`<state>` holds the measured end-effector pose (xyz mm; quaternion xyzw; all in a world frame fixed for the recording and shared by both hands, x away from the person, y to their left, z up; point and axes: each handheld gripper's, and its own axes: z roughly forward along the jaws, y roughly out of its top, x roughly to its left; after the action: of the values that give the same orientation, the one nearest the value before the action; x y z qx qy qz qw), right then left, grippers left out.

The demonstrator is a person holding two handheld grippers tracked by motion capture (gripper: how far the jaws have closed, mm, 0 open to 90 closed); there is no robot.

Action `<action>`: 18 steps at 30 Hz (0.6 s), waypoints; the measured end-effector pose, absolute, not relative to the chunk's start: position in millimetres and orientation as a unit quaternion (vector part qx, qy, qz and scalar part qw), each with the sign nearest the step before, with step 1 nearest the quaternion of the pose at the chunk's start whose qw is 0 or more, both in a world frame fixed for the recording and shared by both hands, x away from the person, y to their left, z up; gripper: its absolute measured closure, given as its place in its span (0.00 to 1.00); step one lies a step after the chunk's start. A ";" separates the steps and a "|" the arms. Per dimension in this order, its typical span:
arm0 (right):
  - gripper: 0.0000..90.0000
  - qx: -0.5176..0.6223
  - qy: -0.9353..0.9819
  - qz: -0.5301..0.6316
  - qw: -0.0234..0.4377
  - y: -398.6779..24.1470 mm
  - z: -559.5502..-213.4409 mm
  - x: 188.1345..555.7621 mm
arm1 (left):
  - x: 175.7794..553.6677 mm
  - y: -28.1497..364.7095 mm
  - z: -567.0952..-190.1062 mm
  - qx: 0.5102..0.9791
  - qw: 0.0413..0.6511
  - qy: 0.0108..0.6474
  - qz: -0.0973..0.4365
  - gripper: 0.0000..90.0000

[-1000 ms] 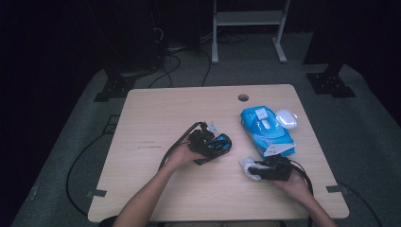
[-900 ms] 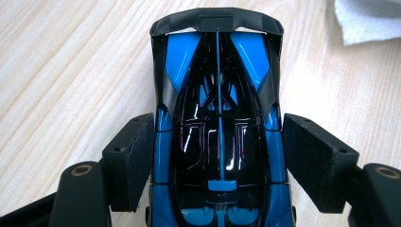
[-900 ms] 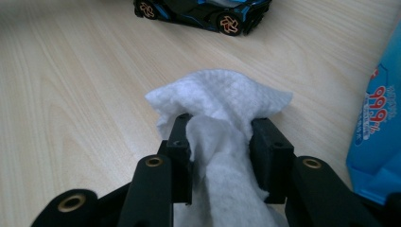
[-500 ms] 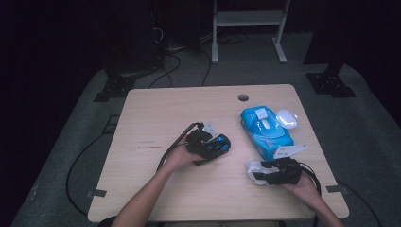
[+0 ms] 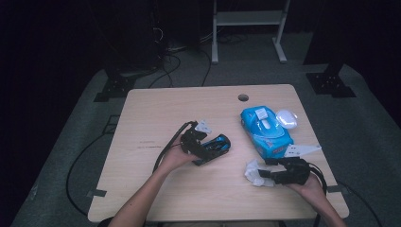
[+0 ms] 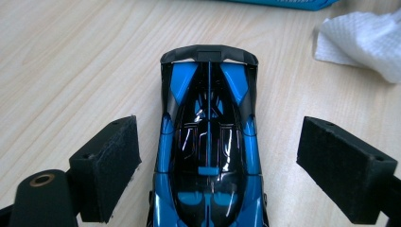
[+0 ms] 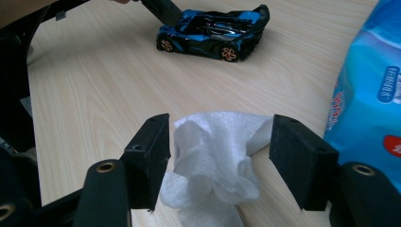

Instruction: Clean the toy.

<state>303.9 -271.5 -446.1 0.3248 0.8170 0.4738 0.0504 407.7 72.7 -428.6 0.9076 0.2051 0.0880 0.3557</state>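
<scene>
A blue and black toy car stands on the wooden table, seen also at mid-table. My left gripper straddles it from behind. Its jaws have just been opening, and both pads stand clear of the car's sides. A crumpled white tissue lies on the table between the pads of my right gripper. These jaws have also just been opening and no longer press it. In the high view the left gripper is at the centre and the right gripper is near the front right, by the tissue.
A blue pack of wet wipes lies at the right of the table, just beyond the right gripper, with a white oval object beside it. A cable hole sits near the far edge. Cables trail off the table's left side and front right corner.
Both pairs of jaws have opened, letting go of the car and the tissue. The right hand has shifted a little to the right and the left hand has eased back from the car.
</scene>
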 end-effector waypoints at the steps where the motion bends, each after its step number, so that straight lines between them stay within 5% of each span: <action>1: 0.42 0.325 0.815 0.476 0.052 -272.4 -446.0 303.9 | 407.0 74.9 -427.5 0.908 0.356 0.203 0.090 0.15; 18: 0.40 0.335 0.807 0.483 0.060 -278.8 -447.0 303.0 | 390.7 112.0 -421.3 0.895 0.379 0.217 0.094 0.13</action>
<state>303.0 -278.8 -447.0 0.3347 0.8069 0.4830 0.0596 390.7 112.0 -421.3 0.8946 0.2168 0.0937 0.3793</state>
